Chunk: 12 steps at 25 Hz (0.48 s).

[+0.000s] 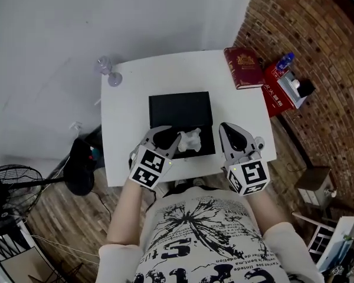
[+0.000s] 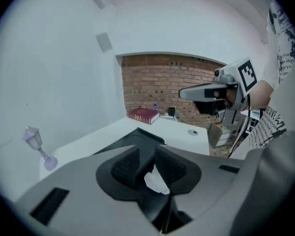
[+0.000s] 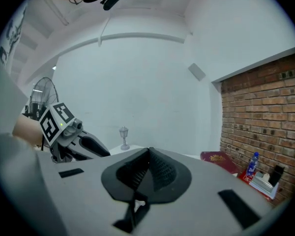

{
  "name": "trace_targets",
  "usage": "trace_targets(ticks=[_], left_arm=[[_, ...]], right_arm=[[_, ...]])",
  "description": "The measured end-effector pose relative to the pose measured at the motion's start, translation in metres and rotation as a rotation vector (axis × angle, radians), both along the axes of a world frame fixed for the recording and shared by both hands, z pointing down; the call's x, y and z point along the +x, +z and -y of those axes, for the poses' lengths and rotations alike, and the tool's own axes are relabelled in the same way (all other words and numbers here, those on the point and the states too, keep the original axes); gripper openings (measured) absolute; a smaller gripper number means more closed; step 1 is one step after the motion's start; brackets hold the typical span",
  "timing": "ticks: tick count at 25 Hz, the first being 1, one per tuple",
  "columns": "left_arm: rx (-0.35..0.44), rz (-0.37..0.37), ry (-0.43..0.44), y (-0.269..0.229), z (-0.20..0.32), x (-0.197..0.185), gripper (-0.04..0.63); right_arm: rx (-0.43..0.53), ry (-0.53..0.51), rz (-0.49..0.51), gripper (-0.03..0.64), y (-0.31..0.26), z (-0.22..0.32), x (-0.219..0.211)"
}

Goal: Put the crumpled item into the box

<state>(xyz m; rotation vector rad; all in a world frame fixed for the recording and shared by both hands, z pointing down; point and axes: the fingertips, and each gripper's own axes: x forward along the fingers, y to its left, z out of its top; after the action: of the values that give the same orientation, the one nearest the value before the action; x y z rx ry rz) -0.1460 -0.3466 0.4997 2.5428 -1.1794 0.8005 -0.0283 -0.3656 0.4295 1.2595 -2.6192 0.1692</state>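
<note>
A crumpled white item (image 1: 190, 140) lies at the front of the flat black box (image 1: 180, 108) in the middle of the white table (image 1: 130, 99). My left gripper (image 1: 167, 137) is just left of the item, tips over the box's front left. In the left gripper view its jaws (image 2: 146, 163) stand apart, and the white item (image 2: 156, 182) shows low in the gap with neither pad pressing on it. My right gripper (image 1: 228, 132) hovers over the table beside the box's right edge. Its jaws (image 3: 148, 154) meet at the tip with nothing between them.
A red book (image 1: 243, 67) lies at the table's far right corner. A small glass ornament (image 1: 109, 71) stands at the far left corner. A red box with a blue bottle (image 1: 281, 86) is off the table to the right. A fan (image 1: 12, 184) stands on the floor at left.
</note>
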Motion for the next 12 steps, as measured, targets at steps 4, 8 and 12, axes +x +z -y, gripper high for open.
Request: trace_targets(ticks=[4, 8, 12], left_arm=[[0.117, -0.042, -0.095, -0.051, -0.008, -0.019, 0.089], [0.230, -0.107, -0.210, -0.092, -0.022, -0.044, 0.034], [0.309, -0.157, -0.292, -0.120, -0.038, -0.065, 0.014]], right_arm=[[0.044, -0.067, 0.012, 0.015, -0.020, -0.004, -0.012], [0.081, -0.120, 0.019, 0.015, -0.034, -0.008, -0.024], [0.097, -0.151, 0.030, 0.015, -0.043, -0.013, -0.031]])
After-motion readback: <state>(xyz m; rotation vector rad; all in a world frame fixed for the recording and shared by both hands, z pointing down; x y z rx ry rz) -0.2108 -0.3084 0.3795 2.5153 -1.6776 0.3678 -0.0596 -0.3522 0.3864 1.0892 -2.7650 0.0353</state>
